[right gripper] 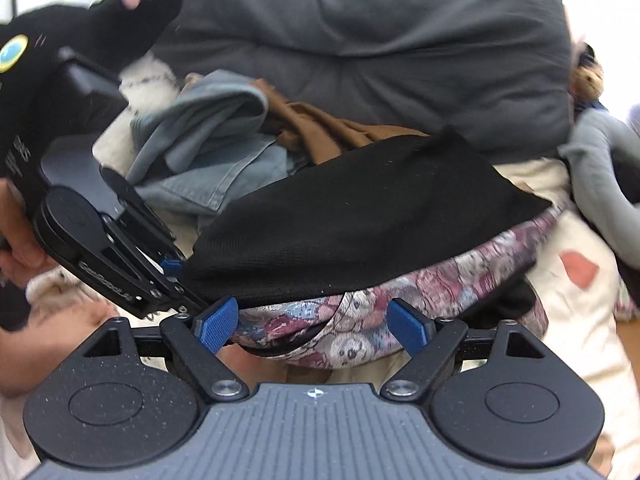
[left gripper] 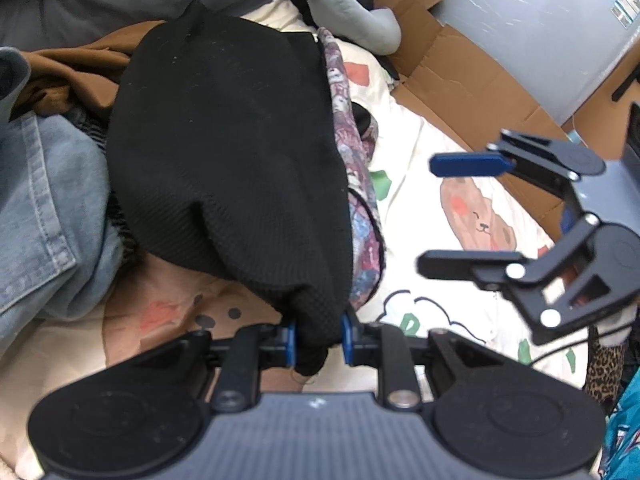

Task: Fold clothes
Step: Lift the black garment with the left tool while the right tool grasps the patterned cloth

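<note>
Left wrist view shows the left gripper (left gripper: 319,340) with its jaws clenched on a bunched corner of the black knit garment (left gripper: 228,152), which spreads ahead of the jaws over a patterned garment (left gripper: 362,216) on the bed (left gripper: 436,312). The right gripper (right gripper: 316,324) hangs with jaws spread and empty, just before the patterned cloth's near edge. The knit looks soft, light and limp, likely to sag and slide, so a second hold at the opposite near corner seems wise.

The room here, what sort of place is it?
Probably a bedroom: clothes lie on a cartoon-print bedsheet, a grey pillow sits behind, and a black plush cat lies nearby.
</note>
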`<state>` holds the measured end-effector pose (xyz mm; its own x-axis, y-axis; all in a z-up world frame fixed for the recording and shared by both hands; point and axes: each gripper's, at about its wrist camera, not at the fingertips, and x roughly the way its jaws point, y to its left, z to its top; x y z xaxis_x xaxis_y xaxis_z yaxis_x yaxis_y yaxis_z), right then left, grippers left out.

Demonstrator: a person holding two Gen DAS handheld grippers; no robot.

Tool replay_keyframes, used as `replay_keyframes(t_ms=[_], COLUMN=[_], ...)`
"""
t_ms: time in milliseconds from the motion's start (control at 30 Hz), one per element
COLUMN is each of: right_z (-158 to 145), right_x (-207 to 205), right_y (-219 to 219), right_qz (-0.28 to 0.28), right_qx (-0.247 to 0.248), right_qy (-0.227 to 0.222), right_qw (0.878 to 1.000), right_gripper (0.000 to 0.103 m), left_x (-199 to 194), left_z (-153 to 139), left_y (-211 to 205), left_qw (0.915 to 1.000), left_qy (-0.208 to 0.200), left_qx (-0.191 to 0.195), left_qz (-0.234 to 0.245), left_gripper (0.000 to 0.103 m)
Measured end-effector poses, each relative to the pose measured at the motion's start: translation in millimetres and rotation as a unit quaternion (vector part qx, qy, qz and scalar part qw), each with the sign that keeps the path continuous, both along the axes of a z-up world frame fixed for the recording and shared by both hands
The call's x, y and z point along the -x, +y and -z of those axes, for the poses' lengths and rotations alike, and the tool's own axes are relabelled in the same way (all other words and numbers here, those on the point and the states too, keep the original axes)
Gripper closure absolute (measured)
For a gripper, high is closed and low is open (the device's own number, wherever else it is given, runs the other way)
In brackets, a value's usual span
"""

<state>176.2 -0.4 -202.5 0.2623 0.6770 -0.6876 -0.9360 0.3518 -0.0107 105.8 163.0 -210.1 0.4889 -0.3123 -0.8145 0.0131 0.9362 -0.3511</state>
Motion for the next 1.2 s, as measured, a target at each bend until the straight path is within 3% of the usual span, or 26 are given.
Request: replay_keyframes(t_ms=[200,500,700,1000,1100,1133,1200], right_z=[5.2,10.9,8.7,7.0,10.4,11.7,14.3], right_x=[5.7,23.0,37.8,60.4,67.8,69.9,70.7], right_y=[19.2,37.7,50.4,63.3,68.7,70.3,69.5], right_qz=[-0.071,-0.168,-0.252,-0.356,-0.382,-0.389,-0.377], right_qx=[0.023,0.046,0.067,0.098,0.116,0.122,0.121], right_qy=[-0.040,-0.096,-0.121,-0.148,-0.146,-0.145,-0.139], right_qw=[0.996,0.980,0.958,0.917,0.905,0.902,0.908], right_gripper=[0.018,0.022,0.035,0.038,0.045,0.052,0.058], left_x=[3.9,11.3,15.6,16.1,12.1,10.1,5.4], left_z=[-2.0,-6.5,-17.6,-29.3,-34.5,-37.3,-42.3], left_y=[8.0,19.1,24.3,21.2,19.9,20.1,19.2], left_qw=[1.0000,0.9999,0.9996,0.9975,0.9967,0.9964,0.9957], left_qy=[0.003,0.004,0.005,0.014,0.010,0.005,-0.002], left_qx=[0.003,0.007,0.014,0.017,0.025,0.034,0.046], left_qz=[0.004,0.014,0.026,0.067,0.076,0.078,0.081], left_gripper=[0.081,0.081,0.081,0.081,0.081,0.081,0.081])
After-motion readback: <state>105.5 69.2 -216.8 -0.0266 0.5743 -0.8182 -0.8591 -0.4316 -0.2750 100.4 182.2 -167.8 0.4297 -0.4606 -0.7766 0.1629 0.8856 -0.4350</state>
